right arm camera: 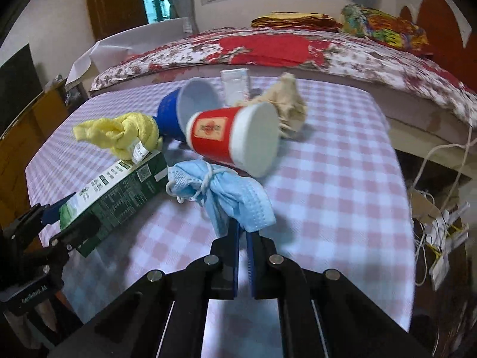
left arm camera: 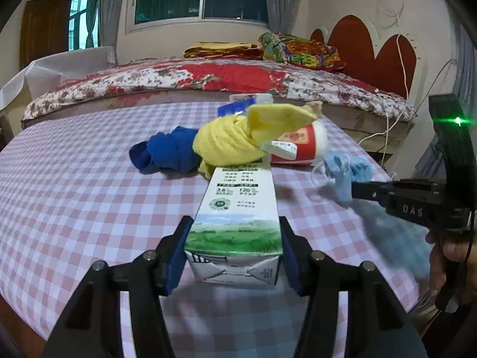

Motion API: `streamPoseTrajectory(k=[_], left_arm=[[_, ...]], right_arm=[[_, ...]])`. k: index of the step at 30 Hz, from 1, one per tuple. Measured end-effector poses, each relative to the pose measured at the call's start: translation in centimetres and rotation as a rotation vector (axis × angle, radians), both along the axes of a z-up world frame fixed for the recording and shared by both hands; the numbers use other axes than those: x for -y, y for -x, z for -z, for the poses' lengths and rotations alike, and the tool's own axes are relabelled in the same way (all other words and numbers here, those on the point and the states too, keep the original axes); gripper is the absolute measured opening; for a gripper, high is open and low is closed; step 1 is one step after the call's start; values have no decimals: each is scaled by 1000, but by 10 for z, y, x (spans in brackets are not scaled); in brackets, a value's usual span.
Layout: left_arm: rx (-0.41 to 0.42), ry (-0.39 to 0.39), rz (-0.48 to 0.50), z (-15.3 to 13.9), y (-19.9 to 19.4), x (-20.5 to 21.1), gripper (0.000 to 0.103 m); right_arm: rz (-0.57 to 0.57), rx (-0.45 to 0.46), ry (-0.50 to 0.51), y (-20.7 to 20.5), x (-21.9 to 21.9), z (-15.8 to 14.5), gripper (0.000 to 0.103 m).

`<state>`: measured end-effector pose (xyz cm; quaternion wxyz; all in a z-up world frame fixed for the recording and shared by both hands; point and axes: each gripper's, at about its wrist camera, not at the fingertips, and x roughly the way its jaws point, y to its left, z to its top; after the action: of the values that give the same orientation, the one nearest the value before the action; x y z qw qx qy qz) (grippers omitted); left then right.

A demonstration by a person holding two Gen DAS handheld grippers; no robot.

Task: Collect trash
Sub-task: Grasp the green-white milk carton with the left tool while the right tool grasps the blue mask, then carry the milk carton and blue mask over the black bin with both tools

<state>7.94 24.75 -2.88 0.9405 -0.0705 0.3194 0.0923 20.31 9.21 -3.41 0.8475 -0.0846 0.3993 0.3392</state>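
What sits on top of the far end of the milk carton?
The knotted yellow cloth rests on the milk carton's far end, tag hanging over it. The carton top beneath is covered.

A pink-and-white checked tablecloth [right arm camera: 328, 185] carries a green-and-white carton [left arm camera: 238, 217], a yellow cloth [left arm camera: 229, 140], a dark blue cloth [left arm camera: 167, 152], a red-and-white cup [right arm camera: 235, 137] and a pale blue mask [right arm camera: 232, 197].

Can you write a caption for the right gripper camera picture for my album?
Right gripper pinching a crumpled light-blue face mask beside a tipped red paper cup on the pink checked tablecloth.
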Motion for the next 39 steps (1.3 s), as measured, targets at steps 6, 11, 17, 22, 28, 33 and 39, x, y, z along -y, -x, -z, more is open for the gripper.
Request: streamPoseTrajectory(k=[6,11,17,22,28,33,39], left_arm=[[72,-10,21,-20,2,14,55],[103,-9,36,-31,1,22,55],[111,-24,64,-35,3,41,55],[110,-28,83,-37,0,55,55],[106,-40,109,-37,-4,76,55],[102,-51,145,-36,-9,99,55],[98,-51,203,-35,-18,127,55]], right_arm=[[27,4,-1,5,22,-1,5],[44,12,-6,6,36,-5,5],[75,27,-18,11,55,-13,5],[103,30,-32,12,73,-17,5],[149,32,-45,14,98,-20,5],[198,30,-52,13,124,-21,5],[261,32,-52,15,158,-22,5]])
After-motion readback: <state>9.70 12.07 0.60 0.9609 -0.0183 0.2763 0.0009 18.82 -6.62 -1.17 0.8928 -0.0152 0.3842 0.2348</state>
